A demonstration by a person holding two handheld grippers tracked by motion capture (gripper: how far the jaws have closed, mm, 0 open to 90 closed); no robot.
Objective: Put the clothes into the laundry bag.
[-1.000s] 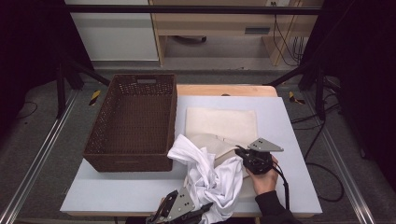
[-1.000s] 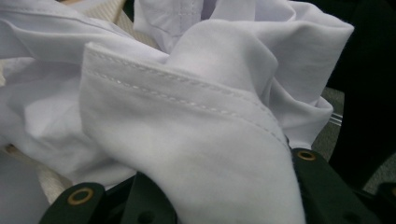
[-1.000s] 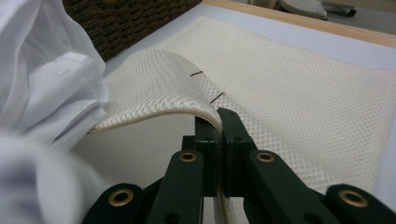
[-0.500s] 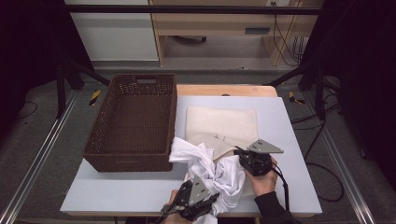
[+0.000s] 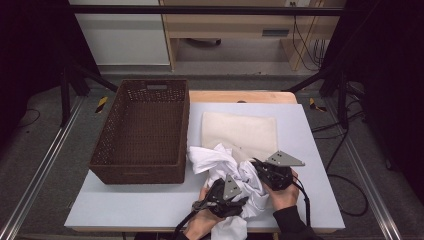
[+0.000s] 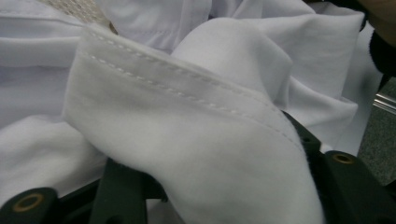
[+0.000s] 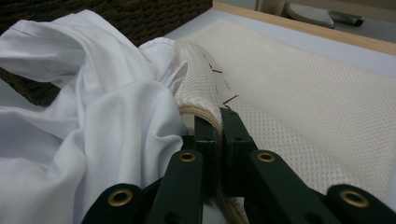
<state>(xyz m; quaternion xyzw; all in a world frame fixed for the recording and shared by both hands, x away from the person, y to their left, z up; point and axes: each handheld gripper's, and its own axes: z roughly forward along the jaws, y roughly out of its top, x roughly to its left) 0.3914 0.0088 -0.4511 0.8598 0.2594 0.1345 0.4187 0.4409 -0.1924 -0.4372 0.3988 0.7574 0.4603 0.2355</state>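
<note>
Grey table (image 5: 310,130), wicker basket (image 5: 142,130), dark room

Bright even overhead light on the table (image 5: 310,135), dark surroundings, soft high view, blurred close-up cloth (image 6: 196,154)

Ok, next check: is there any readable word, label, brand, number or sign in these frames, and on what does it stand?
None can be read.
White garment: bare stitched hems, no tag or print in view.
Cream mesh cloth: plain weave.
Wicker basket: no label.
Left gripper and right gripper: grey plates and black jaws carry no legible marking.
Yellow-black striped pieces on the floor: a pattern, no text.
</note>
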